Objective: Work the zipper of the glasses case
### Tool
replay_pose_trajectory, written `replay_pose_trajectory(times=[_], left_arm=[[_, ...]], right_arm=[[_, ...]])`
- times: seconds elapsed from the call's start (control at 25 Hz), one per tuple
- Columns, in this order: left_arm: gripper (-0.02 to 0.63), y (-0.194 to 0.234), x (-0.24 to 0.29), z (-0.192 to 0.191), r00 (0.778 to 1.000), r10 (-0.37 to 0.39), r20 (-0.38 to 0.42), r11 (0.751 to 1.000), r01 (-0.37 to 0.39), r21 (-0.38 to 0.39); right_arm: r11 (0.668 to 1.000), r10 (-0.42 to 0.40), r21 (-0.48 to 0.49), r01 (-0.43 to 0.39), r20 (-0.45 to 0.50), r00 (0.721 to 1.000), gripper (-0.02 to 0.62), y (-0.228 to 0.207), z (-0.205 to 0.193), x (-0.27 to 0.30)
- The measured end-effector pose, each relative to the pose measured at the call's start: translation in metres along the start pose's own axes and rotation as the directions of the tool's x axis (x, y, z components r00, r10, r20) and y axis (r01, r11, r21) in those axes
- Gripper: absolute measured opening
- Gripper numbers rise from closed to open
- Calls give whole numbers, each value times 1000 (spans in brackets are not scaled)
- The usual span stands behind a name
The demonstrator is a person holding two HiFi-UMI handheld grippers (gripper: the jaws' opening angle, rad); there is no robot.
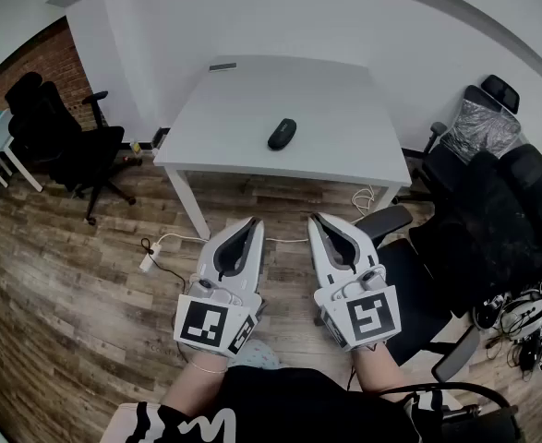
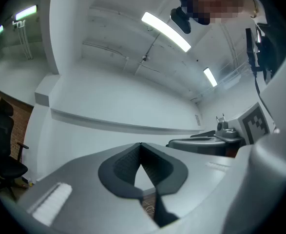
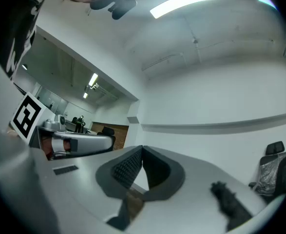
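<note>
The glasses case (image 1: 283, 134) is a small black oval pouch lying near the middle of the white table (image 1: 234, 109). Both grippers are held low over the wooden floor, well short of the table and far from the case. My left gripper (image 1: 254, 222) has its tips pressed together with nothing between them; in its own view the dark pads (image 2: 155, 167) meet at a point. My right gripper (image 1: 316, 218) stands beside it, also shut and empty, its pads (image 3: 125, 169) touching. The case does not show in either gripper view.
A flat grey object (image 1: 222, 65) lies at the table's far edge. Black office chairs stand at the left (image 1: 67, 146) and crowd the right (image 1: 501, 210). Cables and a power strip (image 1: 150, 257) lie on the floor before the table.
</note>
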State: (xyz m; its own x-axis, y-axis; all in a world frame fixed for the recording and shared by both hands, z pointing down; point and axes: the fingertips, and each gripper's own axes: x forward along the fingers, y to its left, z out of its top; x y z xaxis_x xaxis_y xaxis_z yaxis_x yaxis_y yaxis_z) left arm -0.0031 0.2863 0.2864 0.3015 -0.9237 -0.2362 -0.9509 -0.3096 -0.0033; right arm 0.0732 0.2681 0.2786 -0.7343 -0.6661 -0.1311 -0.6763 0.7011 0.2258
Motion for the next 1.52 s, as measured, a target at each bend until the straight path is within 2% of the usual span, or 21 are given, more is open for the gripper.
replay_pose_trajectory(times=[0.2,0.4,0.56,0.88,1.12,1.4,1.48,1.52], left_arm=[[3,14,17,-9,1000,15,-2,1000,-15,-5],[3,38,56,-24,1000,8,8,1000,-8,-15],[3,72,112,-44,1000,-13,10,1000,13,-20],[3,169,250,-76,997,-77,11,996,77,-45],[3,200,327,-93,990,-141,-27,989,139,-51],[3,208,370,-118,986,-154,-67,986,148,-77],[3,213,382,-134,974,-185,-132,980,174,-95],[3,216,388,-149,958,-213,-193,974,193,-116]], right_arm=[[999,-19,33,20,-18,1000,6,-16,-19,13],[999,-34,40,35,-27,999,6,-42,-40,52],[998,-50,34,51,-31,998,6,-74,-58,106],[993,-115,28,115,-15,993,6,-153,-87,254],[989,-149,19,150,-39,988,6,-198,-101,321],[987,-156,28,158,-56,986,6,-233,-114,353],[989,-148,18,149,-56,987,6,-238,-115,360],[989,-144,15,145,-58,988,6,-239,-117,363]])
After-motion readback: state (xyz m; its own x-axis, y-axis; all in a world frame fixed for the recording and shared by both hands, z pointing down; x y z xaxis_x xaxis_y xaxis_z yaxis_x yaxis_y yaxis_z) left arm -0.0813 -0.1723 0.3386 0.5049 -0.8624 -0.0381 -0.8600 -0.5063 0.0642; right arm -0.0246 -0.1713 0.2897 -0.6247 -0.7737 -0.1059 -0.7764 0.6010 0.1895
